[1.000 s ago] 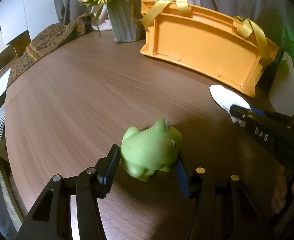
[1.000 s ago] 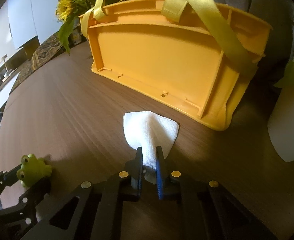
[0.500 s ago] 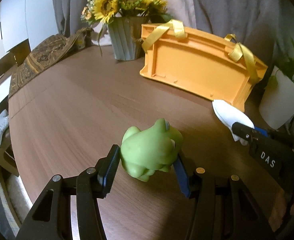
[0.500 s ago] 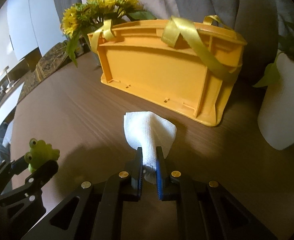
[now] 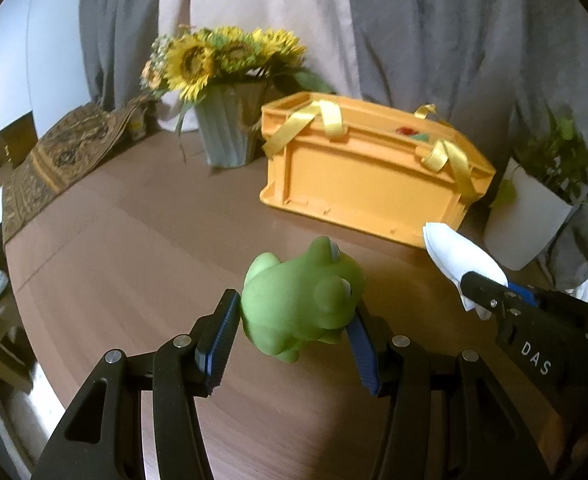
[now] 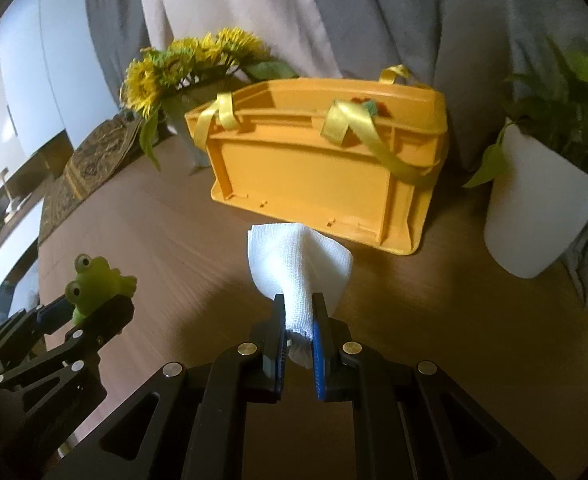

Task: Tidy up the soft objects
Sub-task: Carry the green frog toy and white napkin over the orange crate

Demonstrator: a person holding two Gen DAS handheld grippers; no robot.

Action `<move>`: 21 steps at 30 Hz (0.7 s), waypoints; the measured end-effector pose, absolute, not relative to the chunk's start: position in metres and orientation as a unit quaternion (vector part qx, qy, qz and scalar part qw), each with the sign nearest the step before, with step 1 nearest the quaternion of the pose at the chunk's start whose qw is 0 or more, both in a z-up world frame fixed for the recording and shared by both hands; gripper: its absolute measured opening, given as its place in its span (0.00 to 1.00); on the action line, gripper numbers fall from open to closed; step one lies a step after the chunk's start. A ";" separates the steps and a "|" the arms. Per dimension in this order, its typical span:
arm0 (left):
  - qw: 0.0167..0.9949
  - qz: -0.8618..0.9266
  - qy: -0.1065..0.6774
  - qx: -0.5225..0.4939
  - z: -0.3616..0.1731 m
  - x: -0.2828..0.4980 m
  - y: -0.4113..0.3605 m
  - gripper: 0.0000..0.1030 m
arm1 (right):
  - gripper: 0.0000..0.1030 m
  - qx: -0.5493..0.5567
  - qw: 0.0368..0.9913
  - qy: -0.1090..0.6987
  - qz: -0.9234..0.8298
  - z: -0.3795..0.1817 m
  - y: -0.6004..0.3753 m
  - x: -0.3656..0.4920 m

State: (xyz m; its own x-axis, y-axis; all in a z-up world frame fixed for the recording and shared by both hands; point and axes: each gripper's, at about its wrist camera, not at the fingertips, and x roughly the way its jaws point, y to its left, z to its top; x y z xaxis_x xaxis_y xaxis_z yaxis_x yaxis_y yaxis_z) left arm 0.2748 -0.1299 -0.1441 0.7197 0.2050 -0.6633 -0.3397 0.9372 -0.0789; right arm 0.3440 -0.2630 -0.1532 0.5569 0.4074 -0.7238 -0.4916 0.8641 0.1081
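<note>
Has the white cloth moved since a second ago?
Yes. The white cloth, pinched in the right gripper, has risen off the table, judged against the orange crate.

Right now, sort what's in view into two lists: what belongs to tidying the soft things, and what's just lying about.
Part of the job:
- green frog toy, clamped in the left gripper
- white cloth, pinched in the right gripper
- orange crate

Just lying about:
- sunflower vase
- white plant pot
- patterned runner

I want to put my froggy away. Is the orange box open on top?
Open. The orange box stands upright with no lid on it; something red and green peeks over its rim, and yellow ribbon handles drape over its side.
</note>
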 end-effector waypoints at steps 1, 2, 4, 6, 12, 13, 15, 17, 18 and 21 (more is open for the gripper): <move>0.924 0.142 0.341 -0.094 -0.141 0.274 -0.128 0.51 | 0.12 -0.050 0.883 0.394 0.251 -0.150 -0.263 0.342; 0.927 0.137 0.339 -0.089 -0.137 0.274 -0.126 0.51 | 0.12 -0.046 0.884 0.393 0.248 -0.148 -0.262 0.340; 0.931 0.126 0.333 -0.083 -0.130 0.273 -0.121 0.51 | 0.12 -0.040 0.889 0.390 0.239 -0.142 -0.261 0.335; 0.934 0.115 0.328 -0.077 -0.123 0.273 -0.117 0.51 | 0.12 -0.035 0.892 0.387 0.231 -0.136 -0.257 0.331; 0.946 0.082 0.308 -0.057 -0.101 0.273 -0.101 0.51 | 0.12 -0.015 0.903 0.377 0.204 -0.119 -0.246 0.323; 0.948 0.076 0.305 -0.053 -0.097 0.274 -0.098 0.51 | 0.12 -0.012 0.906 0.374 0.200 -0.116 -0.244 0.322; 0.951 0.059 0.298 -0.047 -0.089 0.276 -0.091 0.51 | 0.12 -0.006 0.912 0.366 0.188 -0.109 -0.239 0.319; 0.955 0.046 0.291 -0.041 -0.083 0.278 -0.086 0.51 | 0.12 0.000 0.916 0.359 0.177 -0.102 -0.235 0.317; 0.957 0.037 0.287 -0.037 -0.079 0.280 -0.082 0.51 | 0.12 0.005 0.920 0.354 0.168 -0.098 -0.232 0.316; 0.960 0.014 0.279 -0.029 -0.070 0.286 -0.074 0.51 | 0.12 0.015 0.928 0.342 0.148 -0.088 -0.226 0.314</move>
